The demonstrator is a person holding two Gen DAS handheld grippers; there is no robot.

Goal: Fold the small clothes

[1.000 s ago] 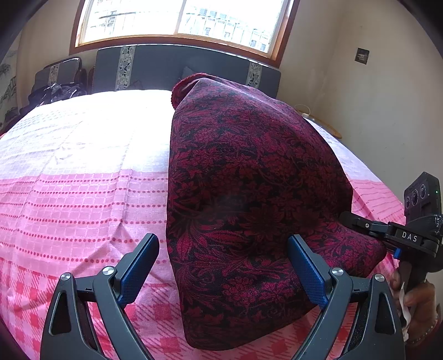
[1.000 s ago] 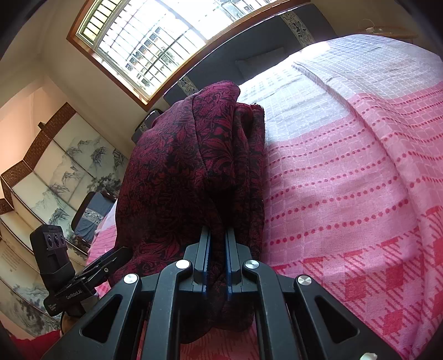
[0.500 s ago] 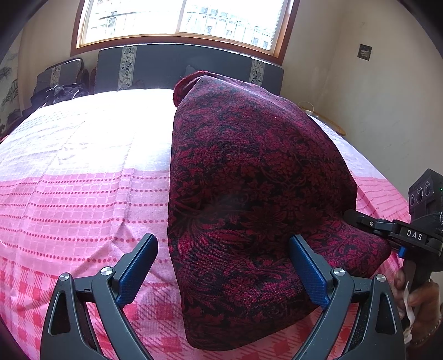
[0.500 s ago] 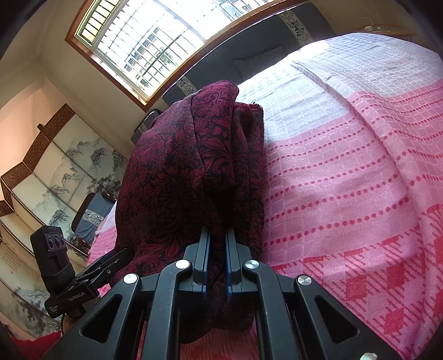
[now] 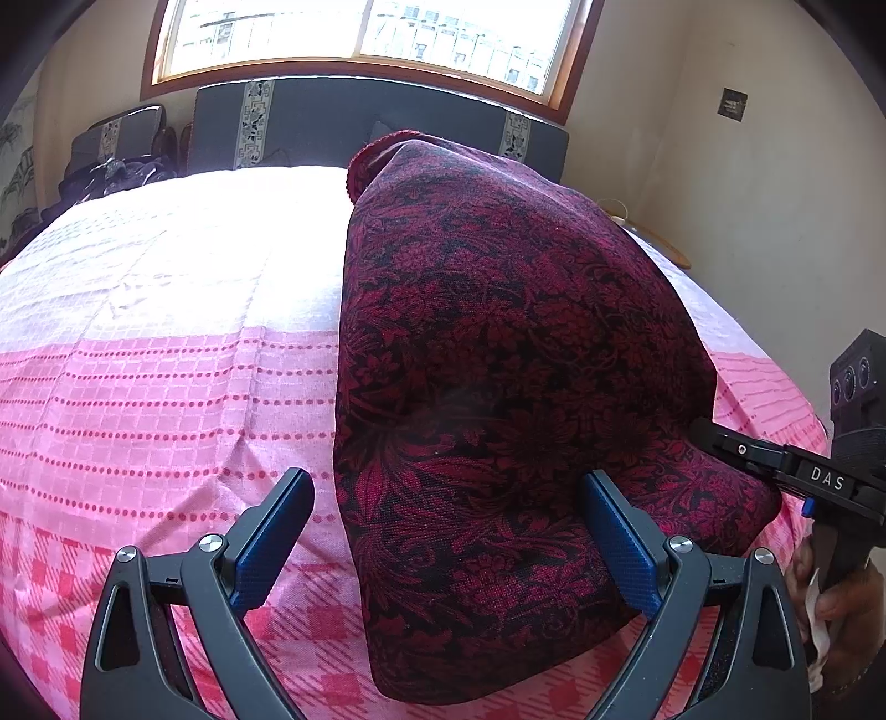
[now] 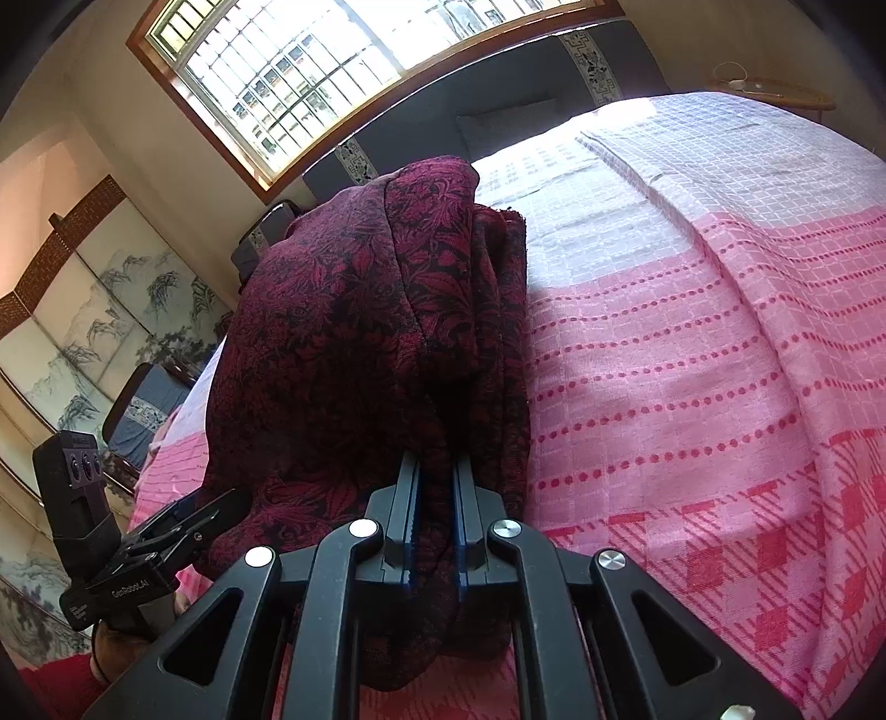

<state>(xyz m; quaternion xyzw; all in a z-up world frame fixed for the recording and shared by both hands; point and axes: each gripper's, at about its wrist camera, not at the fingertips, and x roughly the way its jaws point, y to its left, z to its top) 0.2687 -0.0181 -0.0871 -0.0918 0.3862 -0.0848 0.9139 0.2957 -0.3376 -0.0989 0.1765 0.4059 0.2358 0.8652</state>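
Cloth [image 5: 498, 387] lies on the bed [image 5: 166, 387], hardly moved since a moment ago. Your right tongs [image 6: 437, 520] still pinch its edge; your left tongs [image 5: 443, 531] stay wide, so the fold waits.

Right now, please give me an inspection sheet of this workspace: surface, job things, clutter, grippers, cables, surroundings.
Surface: bed with a pink and white patterned bedsheet, lightly creased.
Job's things: one dark red floral garment, folded lengthwise, lying along the bed; its near end is lifted in a grip.
Clutter: nothing seen on the sheet.
Grippers: left gripper open, jaws astride the garment's near edge, pads not pressing. Right gripper shut on the garment, cloth bunched between the jaws.
Cables: a thin white cord on the wooden side table.
Surroundings: dark headboard, barred window, painted folding screen, a wall plate.
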